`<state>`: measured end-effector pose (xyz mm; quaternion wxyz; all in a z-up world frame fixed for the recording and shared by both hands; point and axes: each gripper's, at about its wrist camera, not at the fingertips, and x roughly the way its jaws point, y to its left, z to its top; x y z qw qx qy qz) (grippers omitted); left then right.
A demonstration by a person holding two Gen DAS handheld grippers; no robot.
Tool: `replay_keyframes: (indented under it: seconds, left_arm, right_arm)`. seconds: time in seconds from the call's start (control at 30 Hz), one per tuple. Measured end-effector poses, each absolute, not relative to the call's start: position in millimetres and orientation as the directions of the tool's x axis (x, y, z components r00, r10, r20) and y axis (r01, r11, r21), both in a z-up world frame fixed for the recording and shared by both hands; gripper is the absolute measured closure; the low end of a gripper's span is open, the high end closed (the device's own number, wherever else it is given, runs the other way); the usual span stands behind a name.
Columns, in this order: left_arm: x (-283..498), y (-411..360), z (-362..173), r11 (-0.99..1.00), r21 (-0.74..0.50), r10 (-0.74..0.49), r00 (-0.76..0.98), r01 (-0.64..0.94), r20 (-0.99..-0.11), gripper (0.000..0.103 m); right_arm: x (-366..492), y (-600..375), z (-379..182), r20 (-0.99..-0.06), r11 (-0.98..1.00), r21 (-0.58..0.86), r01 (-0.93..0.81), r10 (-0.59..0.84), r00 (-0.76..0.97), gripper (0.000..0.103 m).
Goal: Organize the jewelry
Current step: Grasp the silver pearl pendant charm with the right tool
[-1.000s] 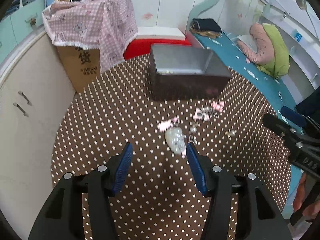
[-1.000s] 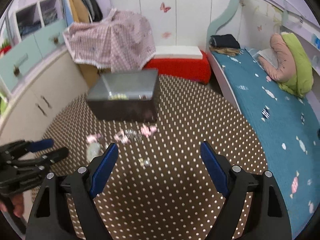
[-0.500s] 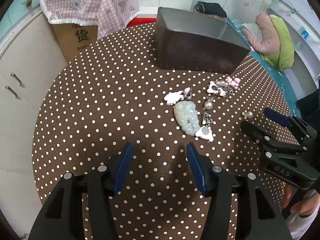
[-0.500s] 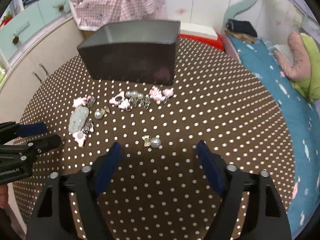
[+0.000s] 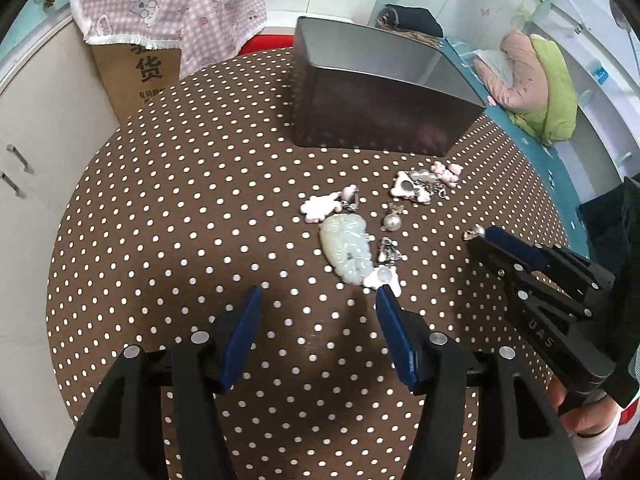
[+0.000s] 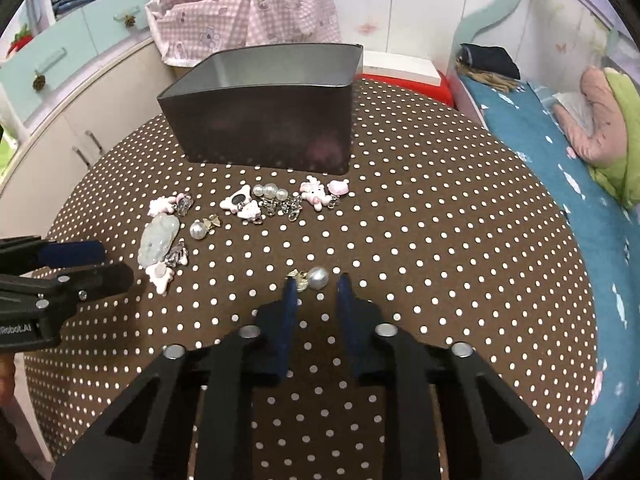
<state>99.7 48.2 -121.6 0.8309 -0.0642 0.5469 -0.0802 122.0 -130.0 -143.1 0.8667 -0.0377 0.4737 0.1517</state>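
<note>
Several jewelry pieces lie on a brown polka-dot table. A pale green jade pendant lies just beyond my open left gripper, with pink charms and pearls around it. A pearl earring lies just past the tips of my right gripper, whose jaws are narrowed but still apart around nothing. A dark open metal box stands at the back of the table. The right gripper also shows in the left wrist view, and the pendant in the right wrist view.
A cardboard box under a pink checked cloth stands behind the table on the left. A bed with blue cover runs along the right. White cabinets are on the left. A red stool stands behind the metal box.
Both grippers have moved closer to the table and the jewelry. The right gripper's jaws have narrowed from wide open and now sit just short of the pearl earring.
</note>
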Motion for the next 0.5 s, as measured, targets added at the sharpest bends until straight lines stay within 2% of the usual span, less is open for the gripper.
replay_keyframes:
  seconds: [0.1,0.2,0.37,0.47,0.5]
  left_arm:
    - [99.5,43.9,-118.8,0.976,-0.204,-0.216,0.39,0.073,-0.895,0.046]
    - [99.1,44.9,-117.8,0.977,-0.202,-0.213,0.392,0.069,-0.895,0.046]
    - [96.0,51.0,-115.5,0.977,-0.204,-0.21,0.402,0.058,-0.891,0.046]
    - [96.9,53.8,-115.4,0.977,-0.204,-0.208,0.402,0.052,-0.891,0.046]
    - [97.3,54.2,-115.4,0.978,-0.204,-0.208,0.402,0.052,-0.892,0.046]
  right_arm:
    - [120.4,-129.5,-144.3,-0.825,0.946,0.076,-0.315,0.237,0.513,0.093]
    - [120.7,-127.4,-144.5,-0.827,0.942,0.065,-0.33,0.236,0.511,0.093]
    - [128.0,-141.2,-143.4,-0.842,0.956,0.147,-0.253,0.255,0.476,0.091]
    - [130.1,-143.5,-144.4,-0.842,0.959,0.132,-0.249,0.242,0.482,0.086]
    - [130.3,-142.6,-144.1,-0.843,0.957,0.141,-0.255,0.252,0.476,0.079]
